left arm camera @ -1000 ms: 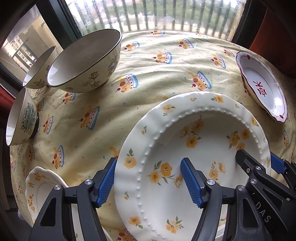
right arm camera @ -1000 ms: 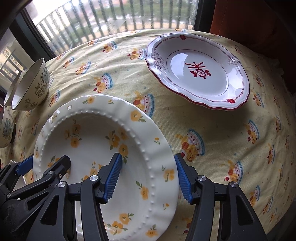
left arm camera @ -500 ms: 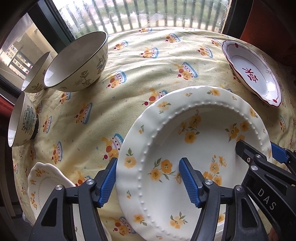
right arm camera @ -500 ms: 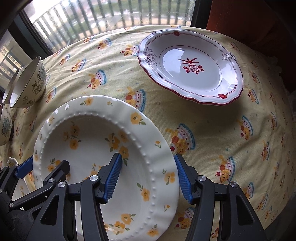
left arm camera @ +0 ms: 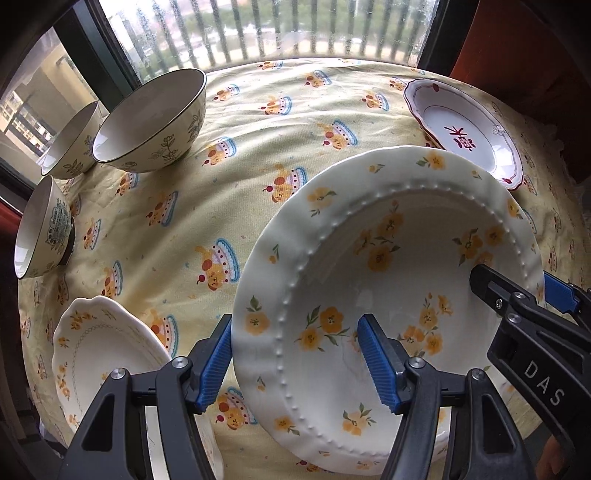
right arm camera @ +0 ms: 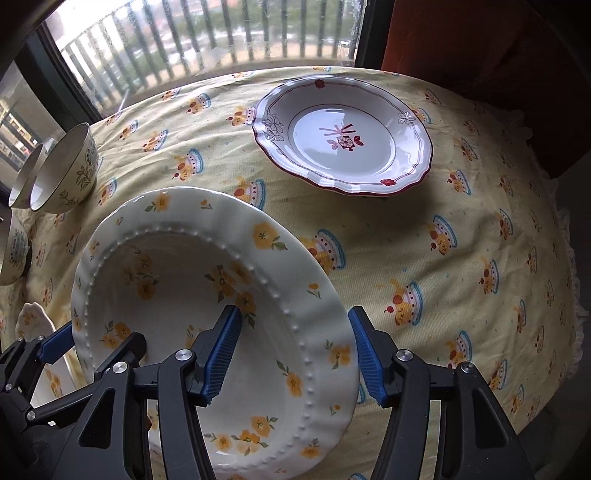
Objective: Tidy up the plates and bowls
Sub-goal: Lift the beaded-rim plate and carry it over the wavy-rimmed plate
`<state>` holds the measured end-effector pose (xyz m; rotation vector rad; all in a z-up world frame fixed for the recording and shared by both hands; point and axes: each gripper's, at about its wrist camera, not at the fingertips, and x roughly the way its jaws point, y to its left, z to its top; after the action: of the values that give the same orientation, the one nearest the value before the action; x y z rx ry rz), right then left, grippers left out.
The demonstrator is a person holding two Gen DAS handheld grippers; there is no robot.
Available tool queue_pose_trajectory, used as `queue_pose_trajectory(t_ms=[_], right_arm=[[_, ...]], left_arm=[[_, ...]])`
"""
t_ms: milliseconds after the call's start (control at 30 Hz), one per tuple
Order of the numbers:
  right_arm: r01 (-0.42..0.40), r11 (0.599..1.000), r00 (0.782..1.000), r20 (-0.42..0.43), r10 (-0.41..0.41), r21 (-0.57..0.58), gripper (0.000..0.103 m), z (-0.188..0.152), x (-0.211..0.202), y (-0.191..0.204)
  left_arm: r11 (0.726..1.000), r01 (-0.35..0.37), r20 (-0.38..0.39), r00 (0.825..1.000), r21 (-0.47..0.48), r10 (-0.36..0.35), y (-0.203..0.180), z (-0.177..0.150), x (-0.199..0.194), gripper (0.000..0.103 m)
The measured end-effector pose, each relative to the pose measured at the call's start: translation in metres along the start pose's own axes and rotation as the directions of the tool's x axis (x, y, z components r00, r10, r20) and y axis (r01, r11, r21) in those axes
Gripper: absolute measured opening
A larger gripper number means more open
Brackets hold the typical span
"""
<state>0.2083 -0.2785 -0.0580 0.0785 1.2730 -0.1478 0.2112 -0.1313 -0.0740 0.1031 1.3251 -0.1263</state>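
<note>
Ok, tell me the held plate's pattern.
Cream plate with yellow flowers and a beaded ring; clearest in the left wrist view.

Daylit window (left arm camera: pixel 280 33) w/ balcony railing behind yellow cake-print tablecloth (right arm camera: pixel 461 229), dark frame.

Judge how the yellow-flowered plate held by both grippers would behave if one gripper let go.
The yellow-flowered plate looks like rigid glazed ceramic, so it would not flex. Its glossy rim is probably slippery against the blue fingers. Gripped on one side only, so wide a plate would likely tip, and it could chip if dropped.

Cake-print tablecloth (left arm camera: pixel 258 122) under bowls (left arm camera: pixel 155 122), plates (right arm camera: pixel 343 147)
</note>
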Motion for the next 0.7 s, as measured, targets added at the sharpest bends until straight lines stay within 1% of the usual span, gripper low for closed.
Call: queue_pose_trajectory(t_ms=[333,500,700], right_arm=[[0.003,1.000,0.999,0.038,-0.002,-0.024,0.063,-0.007,-0.027,0.031],[0.008,0.998,0.998,0.058,-0.005,-0.059,0.063,-0.008,-0.039,0.055],[0.020,0.995,0.998,0.062,-0.014,-0.094,0.063,-0.014,-0.050,0.088]], left_arm=[[0.999,0.013,0.037,0.999,-0.038,-0.012,0.036,-0.013,-0.022,0.067],[0.997,0.024,0.049,0.999,-0.070,-0.021,0.059,-0.021,-0.032,0.067],[0.994,0.043,0.055,0.998,-0.104,-0.037,0.091,-0.033,-0.040,0.067]])
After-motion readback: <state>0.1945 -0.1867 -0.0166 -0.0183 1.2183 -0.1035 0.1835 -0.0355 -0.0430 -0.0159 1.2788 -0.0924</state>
